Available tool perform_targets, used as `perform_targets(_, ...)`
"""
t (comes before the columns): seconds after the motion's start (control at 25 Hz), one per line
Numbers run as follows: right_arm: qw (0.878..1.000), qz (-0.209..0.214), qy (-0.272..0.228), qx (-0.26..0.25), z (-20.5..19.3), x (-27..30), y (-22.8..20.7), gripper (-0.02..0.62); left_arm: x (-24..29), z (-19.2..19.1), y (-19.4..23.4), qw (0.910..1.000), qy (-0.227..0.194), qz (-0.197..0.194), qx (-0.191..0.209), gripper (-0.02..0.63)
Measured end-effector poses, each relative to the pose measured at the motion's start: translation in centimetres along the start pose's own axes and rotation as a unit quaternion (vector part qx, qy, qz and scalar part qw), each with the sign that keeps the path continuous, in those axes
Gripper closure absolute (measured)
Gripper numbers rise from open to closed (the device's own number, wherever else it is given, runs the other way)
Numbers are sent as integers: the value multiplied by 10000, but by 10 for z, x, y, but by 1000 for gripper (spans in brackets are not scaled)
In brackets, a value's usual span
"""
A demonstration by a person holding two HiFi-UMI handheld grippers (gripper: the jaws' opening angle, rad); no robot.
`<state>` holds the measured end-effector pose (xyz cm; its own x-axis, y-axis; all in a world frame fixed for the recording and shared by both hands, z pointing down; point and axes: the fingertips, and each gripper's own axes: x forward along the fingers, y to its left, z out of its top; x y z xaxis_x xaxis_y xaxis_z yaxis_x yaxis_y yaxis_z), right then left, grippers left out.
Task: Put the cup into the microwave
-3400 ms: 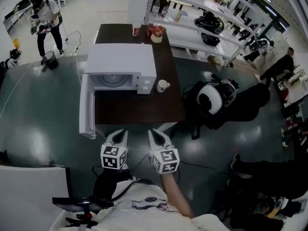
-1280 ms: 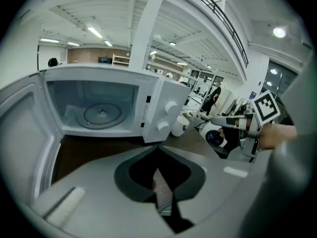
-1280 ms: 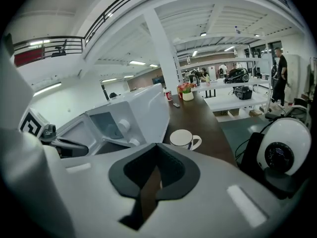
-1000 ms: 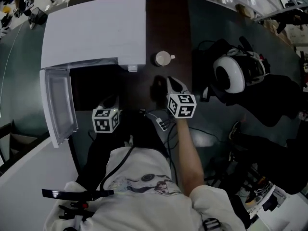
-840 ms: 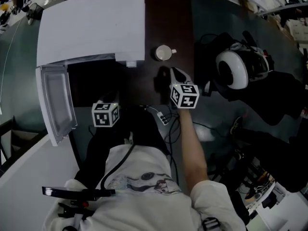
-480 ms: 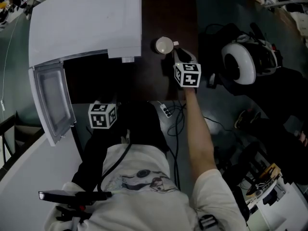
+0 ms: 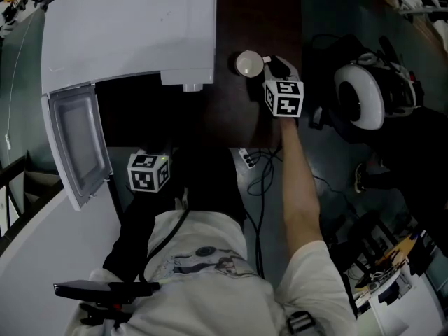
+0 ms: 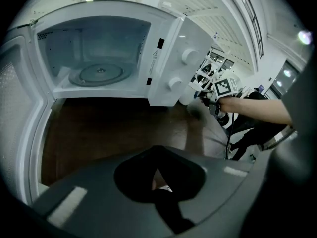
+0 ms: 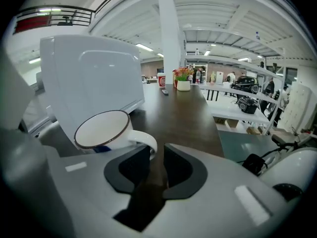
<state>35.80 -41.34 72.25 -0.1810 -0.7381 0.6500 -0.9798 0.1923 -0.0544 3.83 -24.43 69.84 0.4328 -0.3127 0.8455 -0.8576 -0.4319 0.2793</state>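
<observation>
Beside microwave (image 7: 133,26): right gripper (image 9: 156,155) brought up to cup (image 9: 102,129), jaws just opened wide, empty, handle (image 9: 144,142) just ahead; grasp next.

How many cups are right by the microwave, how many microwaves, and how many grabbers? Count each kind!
cup: 1
microwave: 1
Grippers: 2, the left gripper and the right gripper, whose jaws have just been opening, with the cup's handle at their tips, not gripped
Total: 4
</observation>
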Motion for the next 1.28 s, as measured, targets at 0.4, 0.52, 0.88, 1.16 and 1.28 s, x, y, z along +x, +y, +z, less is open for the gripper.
perform_targets(0.4,9978,148,-183,622,-5,-9,10,558,-3,-3,6,10000,24,-9,-26,607)
perform_targets(0.52,9963,178,-173,819,-10,-17,16,560,-5,0,6,10000,-73,-37,-16,607)
perform_targets(0.88,9936,87,-359,1068,-13,-61,41,560,-10,-3,6,9995,-267,-139,-24,606)
perform_targets(1.16,9937,128,-550,964,1,-112,87,561,-29,10,8,9976,-637,-253,-121,606)
perform_targets(1.28,9932,170,-670,935,10,-129,104,561,-33,15,10,9962,-794,-304,-181,607)
